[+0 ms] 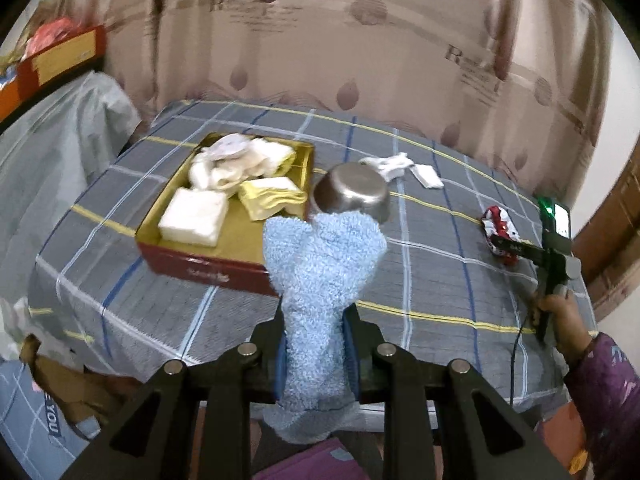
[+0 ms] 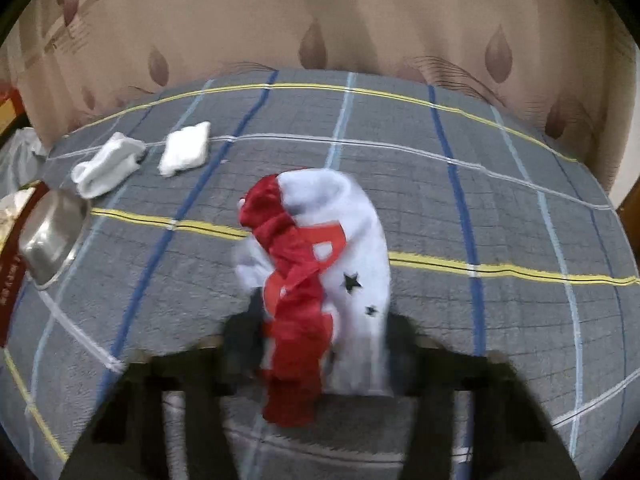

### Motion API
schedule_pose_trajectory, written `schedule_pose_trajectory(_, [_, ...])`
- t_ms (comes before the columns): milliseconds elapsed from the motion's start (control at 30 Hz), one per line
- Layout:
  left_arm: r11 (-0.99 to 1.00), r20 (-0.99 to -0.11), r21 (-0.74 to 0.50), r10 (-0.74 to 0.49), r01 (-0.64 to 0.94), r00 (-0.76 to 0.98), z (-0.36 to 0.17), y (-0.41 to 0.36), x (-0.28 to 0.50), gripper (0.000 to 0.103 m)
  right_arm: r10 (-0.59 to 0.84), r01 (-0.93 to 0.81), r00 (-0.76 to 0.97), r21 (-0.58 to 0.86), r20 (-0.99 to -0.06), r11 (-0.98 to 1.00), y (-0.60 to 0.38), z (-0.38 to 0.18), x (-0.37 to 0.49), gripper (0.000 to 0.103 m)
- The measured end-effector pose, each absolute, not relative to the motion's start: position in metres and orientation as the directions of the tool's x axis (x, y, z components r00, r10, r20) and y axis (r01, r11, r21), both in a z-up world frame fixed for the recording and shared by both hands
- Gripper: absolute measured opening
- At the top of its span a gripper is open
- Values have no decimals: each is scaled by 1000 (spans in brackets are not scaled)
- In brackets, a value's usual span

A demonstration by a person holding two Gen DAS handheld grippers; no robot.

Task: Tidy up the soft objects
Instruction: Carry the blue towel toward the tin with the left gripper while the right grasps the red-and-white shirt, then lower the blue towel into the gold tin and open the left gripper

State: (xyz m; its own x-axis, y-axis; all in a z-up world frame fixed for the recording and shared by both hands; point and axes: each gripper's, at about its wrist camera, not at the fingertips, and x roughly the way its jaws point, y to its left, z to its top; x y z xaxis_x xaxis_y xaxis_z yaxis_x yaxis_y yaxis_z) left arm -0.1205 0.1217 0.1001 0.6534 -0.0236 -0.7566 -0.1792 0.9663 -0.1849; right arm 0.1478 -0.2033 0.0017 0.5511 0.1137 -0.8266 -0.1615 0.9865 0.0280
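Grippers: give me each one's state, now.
Left gripper: shut on the blue fuzzy sock.
Right gripper: shut on the red-and-white cloth.

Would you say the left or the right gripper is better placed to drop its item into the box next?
Left, probably: the left gripper holds the blue sock right beside the box.
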Motion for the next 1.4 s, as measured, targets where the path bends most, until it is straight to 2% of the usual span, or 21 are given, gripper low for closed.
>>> schedule_pose_trajectory(100, [959, -756, -187, -3, -211, 654, 99, 132, -121, 23, 132, -194, 554, 27, -822, 981, -191, 9, 138, 26])
schedule_pose_trajectory(433, [963, -756, -136, 50, -231, 652, 95, 158, -105, 26, 237, -214, 572, 137, -785, 967, -172, 12, 94, 25])
schedule_pose_trajectory(700, [963, -752, -136, 53, -234, 657, 94, 179, -68, 26, 207, -235, 581, 80, -787, 969, -163, 7, 90, 25])
schedule_pose_trajectory(1033, [937, -779, -199, 25, -286, 626, 72, 199, -12, 26, 193, -241, 594, 56, -781, 969, -157, 8, 86, 25])
schedule_pose_trajectory(1400, [893, -796, -277, -7, -355, 605, 42, 212, 17, 26, 194, -243, 593, 57, -781, 968, -158, 8, 86, 25])
